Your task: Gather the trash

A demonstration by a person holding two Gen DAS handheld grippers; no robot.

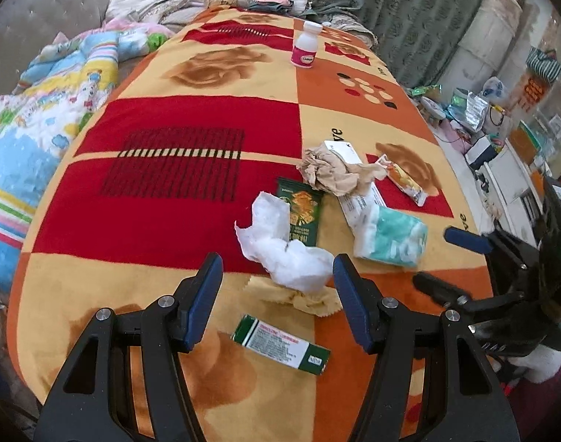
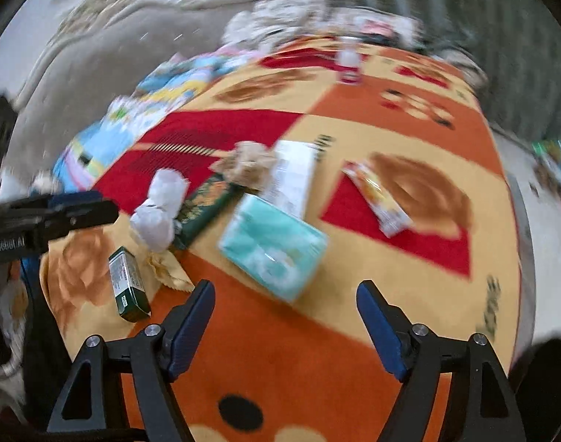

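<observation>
Trash lies on a patterned cloth. My left gripper stands open, nothing gripped, with a crumpled white tissue just beyond its tips and a small green box below between the fingers. Further off lie a dark green packet, a crumpled brown paper, a white box, a teal tissue pack and a snack wrapper. My right gripper is open and empty above orange cloth, the teal tissue pack just ahead. The right view is blurred.
A white bottle with pink label stands at the cloth's far end. Folded quilts lie to the left, a curtain hangs behind, and cluttered shelves are at right. The other gripper shows at the right edge.
</observation>
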